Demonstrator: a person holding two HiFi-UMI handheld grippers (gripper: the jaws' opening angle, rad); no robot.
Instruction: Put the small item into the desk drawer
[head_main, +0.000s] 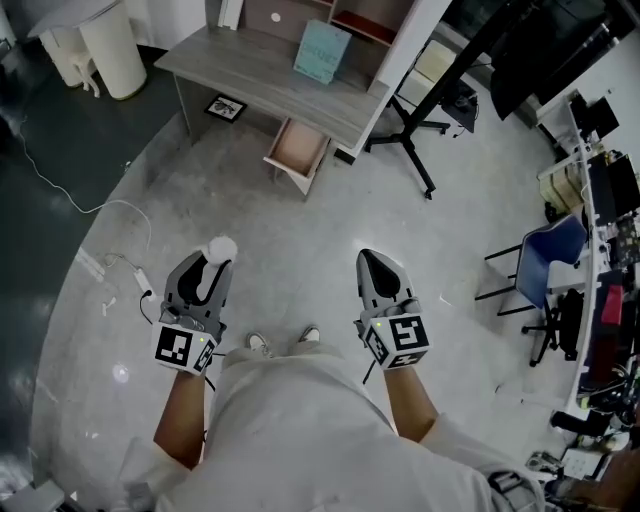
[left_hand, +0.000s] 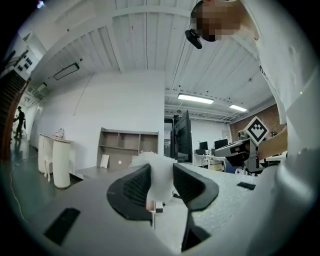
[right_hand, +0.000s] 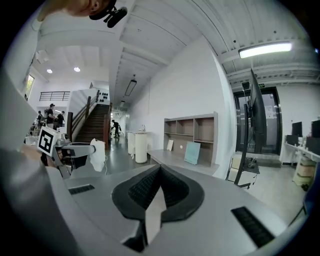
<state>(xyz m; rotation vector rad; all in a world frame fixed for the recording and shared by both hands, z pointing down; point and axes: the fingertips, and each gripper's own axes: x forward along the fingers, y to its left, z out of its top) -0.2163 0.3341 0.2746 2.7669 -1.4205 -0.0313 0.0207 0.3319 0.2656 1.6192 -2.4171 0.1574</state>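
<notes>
At the upper left of the head view a white bin (head_main: 112, 45) stands on the floor beside the end of the grey tabletop (head_main: 250, 75); below it a thin cable (head_main: 60, 190) loops across the floor (head_main: 300, 240).

My left tongs (head_main: 214, 258) sit at the lower left of the frame, pointing up the picture toward the tabletop; they are closed on a white fluffy ball (head_main: 221, 247), which pokes out past their tips. In the left gripper view the ball (left_hand: 159, 167) fills the gap between the two dark pads, with both pads pressing on its sides, so the left tongs (left_hand: 161, 175) stand partly apart around it.

At the top middle a teal board (head_main: 321, 52) leans upright at the back of the tabletop; under the tabletop's front edge the drawer (head_main: 297, 148) is pulled out, its pale inside showing. The ball is well apart from the drawer, down the frame from it.

My right tongs (head_main: 370, 258) are at the lower middle, level with the left ones and apart from them; in the right gripper view they (right_hand: 159, 170) are closed tip to tip with nothing between the pads, and the ball (right_hand: 98, 155) shows at the left of that view.

At the right edge a blue chair (head_main: 550, 250) stands by another desk.
</notes>
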